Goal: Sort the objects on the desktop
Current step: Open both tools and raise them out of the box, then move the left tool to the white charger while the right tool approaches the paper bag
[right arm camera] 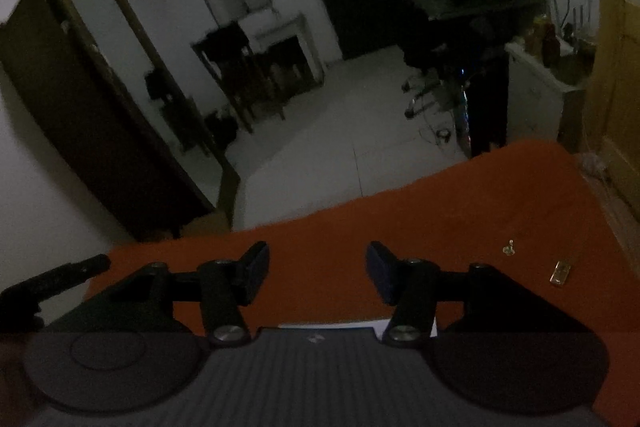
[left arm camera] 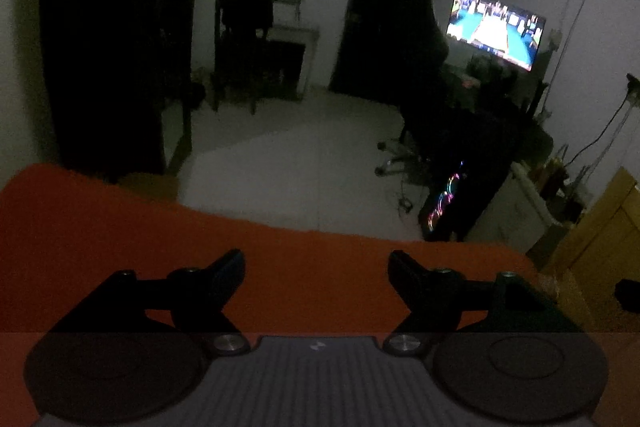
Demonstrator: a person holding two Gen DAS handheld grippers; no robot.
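The room is dim. An orange cloth covers the table (left arm camera: 120, 227), also seen in the right wrist view (right arm camera: 480, 211). My left gripper (left arm camera: 316, 263) hovers above the cloth, jaws wide apart with nothing between them. My right gripper (right arm camera: 318, 259) is open too, with only cloth behind the gap. To its right on the cloth lie a small gold rectangular object (right arm camera: 560, 271) and a tiny metal piece (right arm camera: 509, 247). A white flat thing (right arm camera: 332, 326) shows just under the right gripper's base. A black object (right arm camera: 52, 281) pokes in at the left edge.
Beyond the table's far edge lies pale floor (left arm camera: 300, 155). A lit screen (left arm camera: 496, 27) glows on the right wall above a dark desk and a wheeled chair (left arm camera: 404, 155). A wooden cabinet (left arm camera: 600, 227) stands right of the table; a dark wardrobe (right arm camera: 80, 115) stands left.
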